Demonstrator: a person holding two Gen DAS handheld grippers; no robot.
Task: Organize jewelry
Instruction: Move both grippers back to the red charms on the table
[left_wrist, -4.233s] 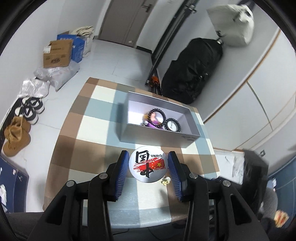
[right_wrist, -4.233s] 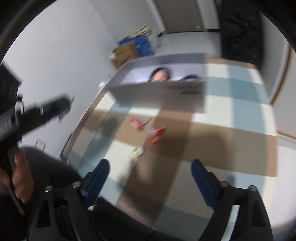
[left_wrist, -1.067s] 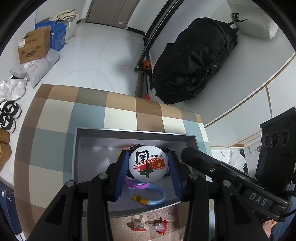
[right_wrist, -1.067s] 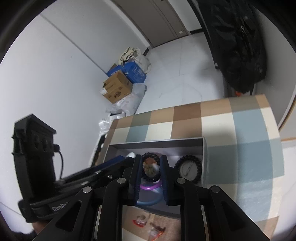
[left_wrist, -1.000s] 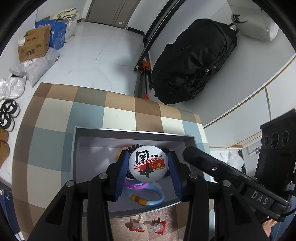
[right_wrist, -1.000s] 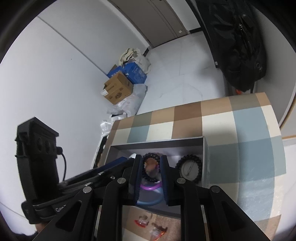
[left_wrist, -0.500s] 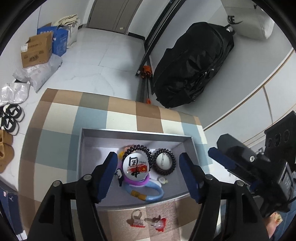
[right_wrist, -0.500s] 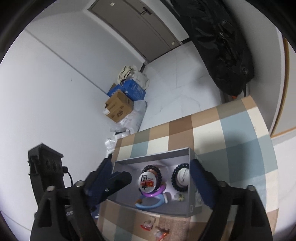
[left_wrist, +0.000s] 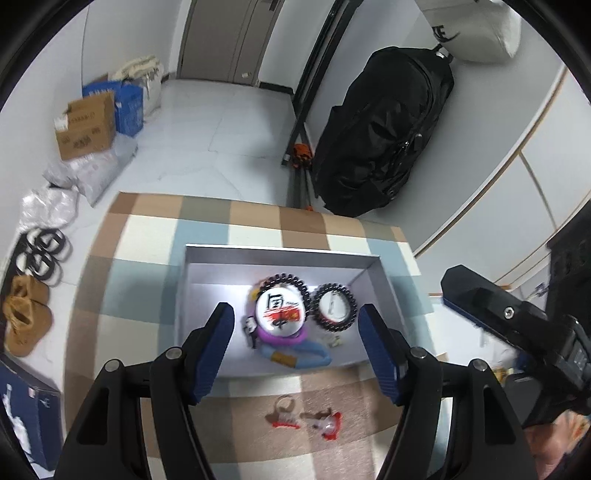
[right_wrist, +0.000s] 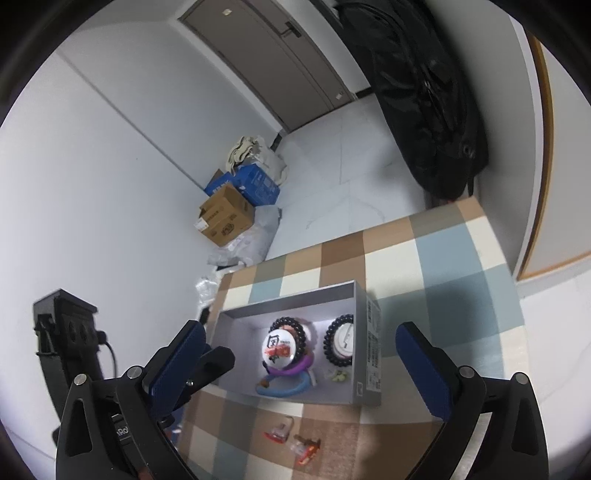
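Note:
The open grey box (left_wrist: 280, 254) stands on the checked table. In it lie a round white badge with a red flag (left_wrist: 282, 310) inside a black bead bracelet, a second bead bracelet (left_wrist: 332, 306), a purple ring and a blue bangle (left_wrist: 306, 356). My left gripper (left_wrist: 293, 310) hangs open above the box's near side, holding nothing. My right gripper (right_wrist: 298, 328) is above the same box (right_wrist: 371, 350), its jaws opening wide with nothing between them. The badge (right_wrist: 280, 347) and a small pale piece (right_wrist: 338, 376) show below it. Two small red-and-clear pieces (left_wrist: 286, 415) (left_wrist: 327, 424) lie on the cloth in front of the box.
The right gripper's body (left_wrist: 480, 299) reaches in from the right of the left wrist view, with a hand (left_wrist: 554, 435) behind it. A black bag (left_wrist: 376, 129) leans on the wall beyond the table. Cardboard boxes (left_wrist: 85, 129) and shoes (left_wrist: 26, 317) lie on the floor at left.
The left gripper let go of the badge, which now lies in the box. The right gripper went from shut to wide open. Both pulled back and up from the box.

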